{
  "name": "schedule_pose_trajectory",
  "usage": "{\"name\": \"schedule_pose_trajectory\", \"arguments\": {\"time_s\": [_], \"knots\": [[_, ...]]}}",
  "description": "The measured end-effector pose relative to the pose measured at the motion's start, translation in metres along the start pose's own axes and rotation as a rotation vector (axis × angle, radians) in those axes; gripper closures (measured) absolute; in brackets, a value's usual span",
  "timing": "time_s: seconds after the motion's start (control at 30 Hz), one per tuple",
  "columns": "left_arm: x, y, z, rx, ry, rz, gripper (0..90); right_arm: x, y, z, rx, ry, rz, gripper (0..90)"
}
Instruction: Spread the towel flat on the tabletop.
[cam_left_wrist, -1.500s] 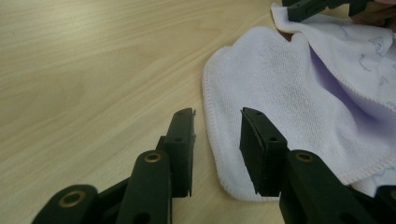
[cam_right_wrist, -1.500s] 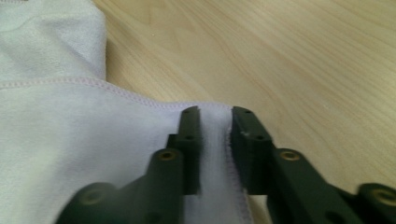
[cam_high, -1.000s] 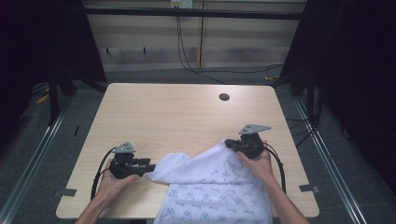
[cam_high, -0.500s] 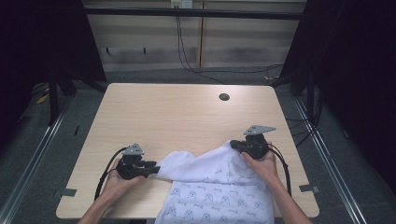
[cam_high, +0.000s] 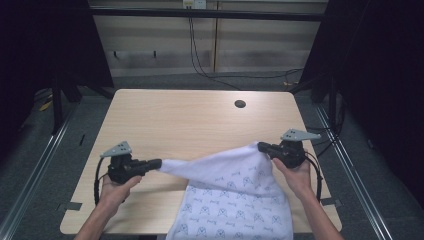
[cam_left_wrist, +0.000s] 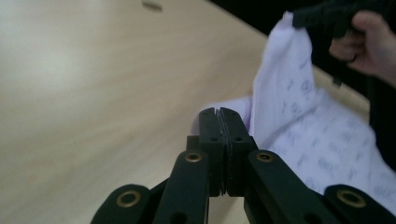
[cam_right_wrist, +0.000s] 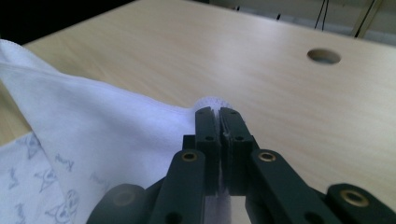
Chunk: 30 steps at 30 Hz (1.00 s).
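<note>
Since a second ago you have drawn your two hands farther apart, and the white patterned cloth (cam_high: 235, 192) is now pulled out between them into a wider span, its top edge running nearly straight from one gripper to the other.

Your left gripper (cam_high: 156, 163) sits near the table's (cam_high: 190, 120) front left, pointing right, with its jaws pressed together on one corner of the cloth. Your right gripper (cam_high: 263, 147) is over the table's right side, pointing left and held a little higher, its jaws likewise clamped on the opposite corner. Below that stretched edge the cloth falls in a broad sheet across the front of the table and hangs past its near edge, between your forearms.

From the high view you get the whole layout, plus the round hole (cam_high: 240, 104) in the tabletop far from you. The left gripper view adds the closed jaws from behind at your left gripper (cam_left_wrist: 219, 112), the cloth (cam_left_wrist: 289, 116) rising toward your right hand (cam_left_wrist: 369, 44). The right gripper view shows a small tuft of hem bunched just past the tips of your right gripper (cam_right_wrist: 218, 112), with the cloth (cam_right_wrist: 93, 135) spreading away at the left and the hole (cam_right_wrist: 323, 56) beyond.
</note>
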<state>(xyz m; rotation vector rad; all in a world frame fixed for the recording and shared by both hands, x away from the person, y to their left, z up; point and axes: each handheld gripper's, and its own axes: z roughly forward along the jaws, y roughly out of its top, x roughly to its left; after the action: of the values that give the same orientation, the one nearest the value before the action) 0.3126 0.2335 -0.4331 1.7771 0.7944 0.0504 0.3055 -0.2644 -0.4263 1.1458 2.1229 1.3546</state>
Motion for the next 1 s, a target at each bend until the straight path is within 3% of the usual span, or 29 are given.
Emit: {"name": "schedule_pose_trajectory", "arguments": {"time_s": [0.23,0.33,0.4,0.5,0.57,0.63,0.73,0.77,0.8,0.83,0.9,1.0], "knots": [[-0.001,0.056,-0.021,-0.106,0.068,0.022,89.0,-0.002,0.05,-0.007,-0.119,-0.011,-0.021,87.3],[0.011,0.079,-0.017,-0.09,0.129,0.019,89.0,-0.008,0.071,-0.003,-0.148,-0.024,-0.016,87.3],[0.025,0.084,-0.003,-0.08,0.162,-0.022,88.9,-0.014,0.08,0.005,-0.155,-0.043,-0.014,87.3],[0.053,0.08,0.025,-0.062,0.189,-0.085,87.9,-0.028,0.084,0.022,-0.139,-0.071,0.01,87.2],[0.064,0.075,0.033,-0.068,0.226,-0.141,79.2,-0.039,0.079,0.034,-0.106,-0.105,0.037,87.0],[0.07,0.069,0.036,-0.083,0.225,-0.159,74.4,-0.05,0.069,0.044,-0.046,-0.131,0.046,84.1],[0.068,0.062,0.037,-0.04,0.217,-0.145,71.6,-0.068,0.048,0.048,-0.005,-0.181,0.1,74.5],[0.066,0.059,0.038,-0.021,0.214,-0.131,71.6,-0.072,0.041,0.047,0.0,-0.15,0.136,74.1],[0.064,0.056,0.038,-0.011,0.216,-0.122,71.4,-0.075,0.035,0.046,0.009,-0.154,0.142,70.8],[0.063,0.052,0.038,0.001,0.21,-0.116,71.4,-0.074,0.03,0.044,0.02,-0.165,0.14,69.4],[0.058,0.044,0.041,0.042,0.196,-0.082,71.3,-0.071,0.022,0.041,0.041,-0.124,0.133,65.6],[0.049,0.029,0.046,0.086,0.181,-0.06,70.7,-0.055,0.014,0.034,0.068,-0.084,0.085,64.3]]}}
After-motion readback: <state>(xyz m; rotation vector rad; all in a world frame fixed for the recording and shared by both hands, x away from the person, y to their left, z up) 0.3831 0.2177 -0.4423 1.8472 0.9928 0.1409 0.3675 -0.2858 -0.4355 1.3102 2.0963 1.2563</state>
